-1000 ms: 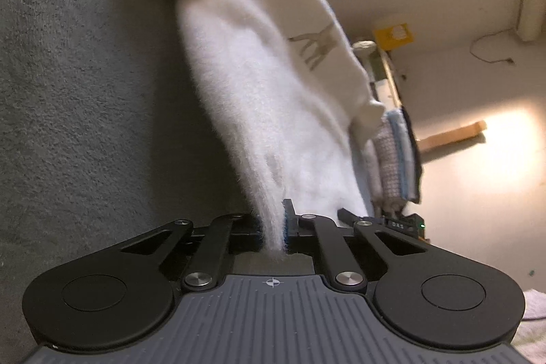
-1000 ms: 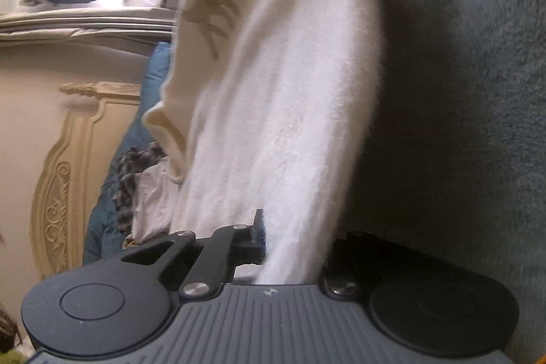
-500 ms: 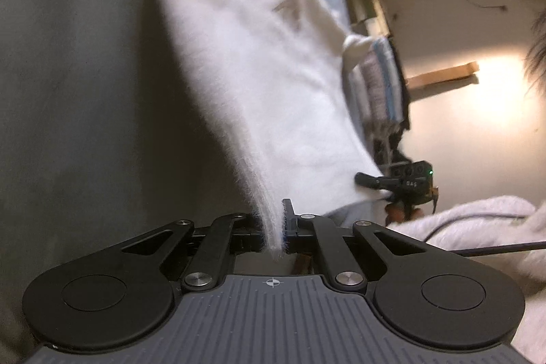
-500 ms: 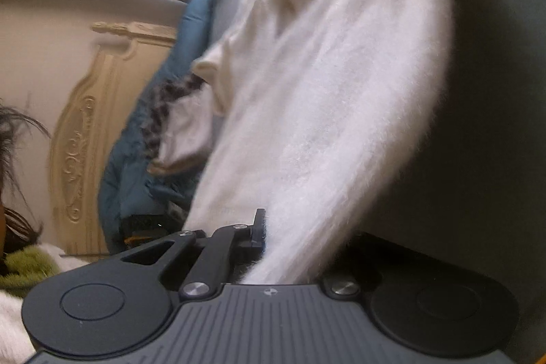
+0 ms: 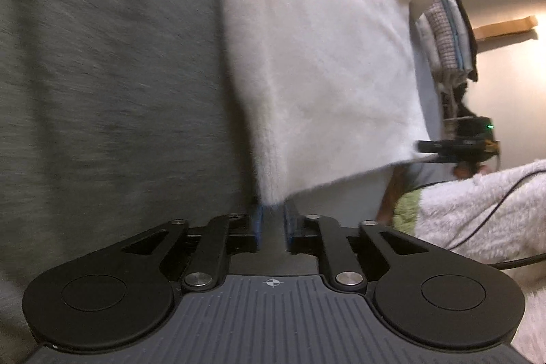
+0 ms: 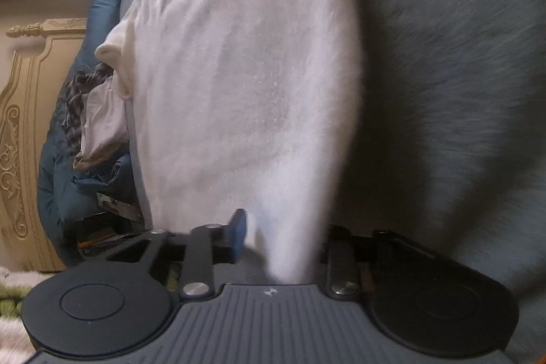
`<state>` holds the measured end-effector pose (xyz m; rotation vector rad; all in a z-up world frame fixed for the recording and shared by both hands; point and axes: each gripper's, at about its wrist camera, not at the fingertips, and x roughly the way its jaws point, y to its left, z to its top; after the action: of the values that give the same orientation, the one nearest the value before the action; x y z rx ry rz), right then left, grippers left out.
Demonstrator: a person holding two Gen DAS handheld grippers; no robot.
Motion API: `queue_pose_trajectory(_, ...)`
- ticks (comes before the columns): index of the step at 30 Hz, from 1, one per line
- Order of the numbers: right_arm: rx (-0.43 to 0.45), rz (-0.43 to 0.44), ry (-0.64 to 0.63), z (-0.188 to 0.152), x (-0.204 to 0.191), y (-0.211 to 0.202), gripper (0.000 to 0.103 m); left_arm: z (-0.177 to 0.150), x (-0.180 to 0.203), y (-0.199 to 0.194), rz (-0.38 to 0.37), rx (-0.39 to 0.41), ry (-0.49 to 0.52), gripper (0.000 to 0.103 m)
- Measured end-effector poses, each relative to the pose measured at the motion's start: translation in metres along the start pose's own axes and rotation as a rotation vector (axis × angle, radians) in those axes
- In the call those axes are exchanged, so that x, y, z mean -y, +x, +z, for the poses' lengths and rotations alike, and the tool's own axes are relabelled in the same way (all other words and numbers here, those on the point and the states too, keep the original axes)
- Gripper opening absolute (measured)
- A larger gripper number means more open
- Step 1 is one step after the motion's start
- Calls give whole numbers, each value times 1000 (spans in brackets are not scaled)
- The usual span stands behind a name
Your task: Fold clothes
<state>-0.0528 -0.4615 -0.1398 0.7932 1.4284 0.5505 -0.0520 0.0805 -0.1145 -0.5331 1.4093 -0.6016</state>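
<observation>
One fluffy white garment point(image 5: 317, 57) lies spread toward 12 o'clock on grey bedding point(image 5: 102, 74). The left hand-held gripper point(image 5: 272, 220) is slightly parted, garment edge between its pads. Right hand-held gripper point(image 6: 283, 237): grip state cannot be determined.

- A bedroom in someone's home, by the look of it.
- A cream carved headboard point(image 6: 20, 111) with gilt scrollwork stands at one side.
- A grey blanket point(image 5: 112, 74) covers the bed.
- Loose clothes point(image 6: 92, 125) are heaped on a blue quilt point(image 6: 54, 186) beside the headboard.
- Folded linens point(image 5: 447, 33) are stacked near a plain cream wall point(image 5: 505, 81).
</observation>
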Motion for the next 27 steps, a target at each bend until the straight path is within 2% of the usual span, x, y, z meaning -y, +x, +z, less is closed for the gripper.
queue_pose_trajectory(4, -16, -64, -39, -7, -5, -27, 45, 13, -5, -38, 154, 66, 52, 21)
queue_pose_trajectory(6, 62, -104, -93, -3, -18, -45, 45, 25, -9, -59, 238, 135, 88, 21)
queue_pose_trajectory(8, 166, -140, -158, 4, -33, -61, 43, 41, 1, -67, 262, 193, 136, 21)
queue_pose_trajectory(10, 268, -149, -231, 14, -50, -64, 38, 52, 22, -53, 224, 204, 192, 21)
queue_pose_trajectory(12, 300, -133, -303, 23, -70, -51, 38, 62, 48, -29, 159, 194, 253, 21)
queue_pose_trajectory(15, 320, -171, -437, 34, -99, -24, 38, 76, 87, 6, 60, 178, 343, 21)
queue_pose_trajectory(18, 256, -250, -547, 47, -122, 15, 38, 80, 117, 46, -20, 118, 425, 21)
queue_pose_trajectory(20, 228, -305, -621, 53, -130, 33, 38, 76, 132, 75, -28, 69, 482, 21)
queue_pose_trajectory(24, 184, -417, -712, 73, -129, 62, 36, 55, 143, 116, 28, 25, 588, 21)
queue_pose_trajectory(26, 187, -471, -741, 89, -124, 70, 31, 44, 141, 124, 57, 17, 631, 21)
queue_pose_trajectory(27, 198, -479, -738, 101, -120, 71, 24, 43, 140, 127, 60, 21, 640, 21)
